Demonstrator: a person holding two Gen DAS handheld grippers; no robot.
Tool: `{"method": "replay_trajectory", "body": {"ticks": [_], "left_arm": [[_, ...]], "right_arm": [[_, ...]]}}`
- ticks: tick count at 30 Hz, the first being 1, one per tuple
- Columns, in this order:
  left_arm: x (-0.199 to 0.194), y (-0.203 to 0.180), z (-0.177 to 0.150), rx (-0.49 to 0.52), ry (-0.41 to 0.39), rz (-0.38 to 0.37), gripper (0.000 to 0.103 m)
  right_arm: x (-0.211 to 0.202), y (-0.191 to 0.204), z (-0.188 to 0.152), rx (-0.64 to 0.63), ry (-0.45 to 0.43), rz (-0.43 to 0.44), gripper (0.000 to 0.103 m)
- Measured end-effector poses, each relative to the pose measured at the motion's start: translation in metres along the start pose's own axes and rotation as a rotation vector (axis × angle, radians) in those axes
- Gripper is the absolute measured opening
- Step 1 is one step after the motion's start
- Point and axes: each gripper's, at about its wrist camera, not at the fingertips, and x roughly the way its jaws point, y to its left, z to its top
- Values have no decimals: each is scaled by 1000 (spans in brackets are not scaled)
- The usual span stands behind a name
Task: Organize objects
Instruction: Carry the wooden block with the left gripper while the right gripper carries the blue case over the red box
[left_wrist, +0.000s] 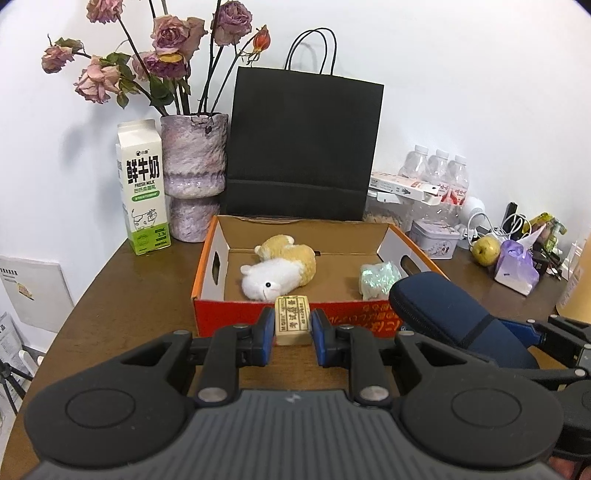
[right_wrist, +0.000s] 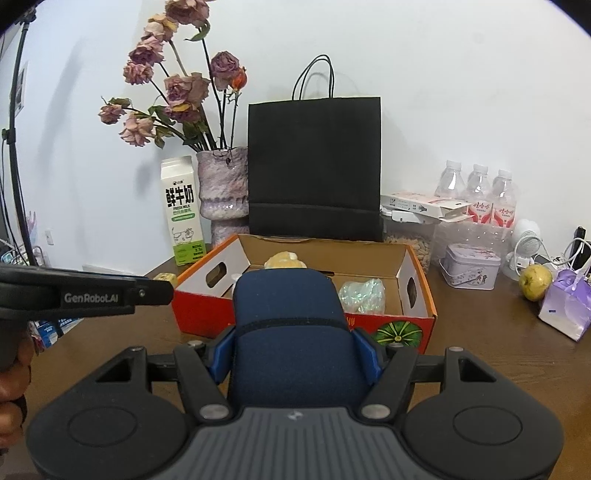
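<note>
My left gripper (left_wrist: 293, 325) is shut on a small cream eraser block (left_wrist: 292, 319) with a printed label, held just in front of the red cardboard box (left_wrist: 236, 314). Inside the box lie a white and yellow plush toy (left_wrist: 280, 271) and a shiny green crumpled item (left_wrist: 378, 278). My right gripper (right_wrist: 295, 349) is shut on a dark blue zip case (right_wrist: 291, 317), which hides part of the box (right_wrist: 391, 330) interior. In the right wrist view the left gripper (right_wrist: 168, 283) reaches in from the left edge, level with the box's left corner, the eraser (right_wrist: 166, 277) at its tip.
Behind the box stand a black paper bag (left_wrist: 303, 144), a purple vase of dried roses (left_wrist: 194, 166) and a milk carton (left_wrist: 142, 188). At the right are water bottles (right_wrist: 476, 192), a small tin (right_wrist: 471, 266), a yellow-green fruit (right_wrist: 535, 282) and a purple bag (right_wrist: 567, 306).
</note>
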Motion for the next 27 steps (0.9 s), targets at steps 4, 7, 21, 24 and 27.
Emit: {"method": "replay_trajectory", "body": {"ticks": [4, 7, 21, 24, 27], "left_arm": [[12, 1, 7, -9, -5, -3, 22], [20, 1, 13, -16, -9, -9, 22], [60, 12, 42, -86, -29, -19, 22], [69, 16, 46, -101, -34, -13, 22], [78, 20, 50, -120, -36, -10, 22]], "right_arm": [[14, -1, 5, 0, 15, -10, 64], [24, -3, 8, 3, 25, -17, 64], [61, -13, 46, 5, 37, -52, 64], [69, -13, 55, -5, 37, -62, 64], [80, -14, 62, -9, 43, -69, 64]]}}
